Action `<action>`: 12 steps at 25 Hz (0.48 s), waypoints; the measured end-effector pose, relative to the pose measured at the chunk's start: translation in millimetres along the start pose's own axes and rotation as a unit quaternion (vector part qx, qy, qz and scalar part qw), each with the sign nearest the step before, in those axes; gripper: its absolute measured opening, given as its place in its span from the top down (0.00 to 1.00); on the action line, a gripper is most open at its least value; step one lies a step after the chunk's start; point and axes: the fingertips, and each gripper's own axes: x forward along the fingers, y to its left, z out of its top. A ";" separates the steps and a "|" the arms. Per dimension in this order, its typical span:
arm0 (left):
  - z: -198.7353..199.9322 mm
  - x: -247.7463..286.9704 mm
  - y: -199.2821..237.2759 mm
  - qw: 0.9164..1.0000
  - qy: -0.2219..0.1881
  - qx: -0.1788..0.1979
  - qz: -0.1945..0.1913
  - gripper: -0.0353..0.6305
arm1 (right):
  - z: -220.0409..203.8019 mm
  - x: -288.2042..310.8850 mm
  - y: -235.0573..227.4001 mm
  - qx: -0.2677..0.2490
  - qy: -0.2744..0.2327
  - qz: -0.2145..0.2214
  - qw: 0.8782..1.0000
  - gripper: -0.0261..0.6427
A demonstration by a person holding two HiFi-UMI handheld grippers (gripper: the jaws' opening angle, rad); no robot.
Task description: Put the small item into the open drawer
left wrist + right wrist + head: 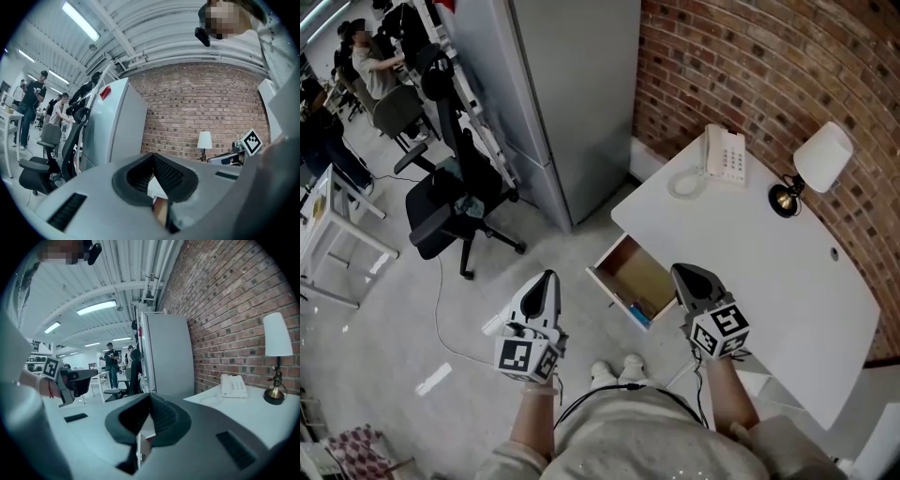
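The open drawer [636, 270] juts out of the white desk [769, 272] toward me, its wooden inside showing. A small blue item [639, 313] lies in its near corner. My left gripper [548, 278] hangs over the floor left of the drawer, jaws shut and empty. My right gripper [686, 274] hovers just right of the drawer, over the desk's front edge, also shut with nothing in it. In the left gripper view the ribbed pads meet at the tip of the left gripper [153, 157]. The right gripper view shows the same for the right gripper [150, 397].
A white telephone [724, 155] and a small lamp [811, 169] stand on the desk by the brick wall [750, 66]. A tall grey cabinet [572, 94] stands behind the drawer. A black office chair [450, 206] is at the left. My shoes [619, 372] are below the drawer.
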 end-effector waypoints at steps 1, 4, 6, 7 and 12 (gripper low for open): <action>2.5 -1.0 1.8 1.000 -0.003 -0.001 0.002 0.94 | 4.4 -0.6 0.2 0.000 -0.005 0.000 1.000 0.95; 7.6 -4.4 5.2 1.000 -0.007 -0.006 0.009 0.94 | 15.3 -2.1 1.3 -0.004 -0.016 0.002 1.000 0.95; 9.4 -6.6 5.8 1.000 -0.009 -0.006 0.011 0.94 | 20.4 -2.8 2.1 -0.004 -0.022 0.004 1.000 0.95; 10.1 -7.6 6.2 1.000 -0.010 -0.005 0.012 0.94 | 22.4 -3.1 2.6 -0.003 -0.025 0.005 1.000 0.95; 18.5 -9.6 8.0 1.000 -0.022 -0.001 0.014 0.94 | 32.0 -3.6 4.6 -0.004 -0.037 0.009 0.999 0.95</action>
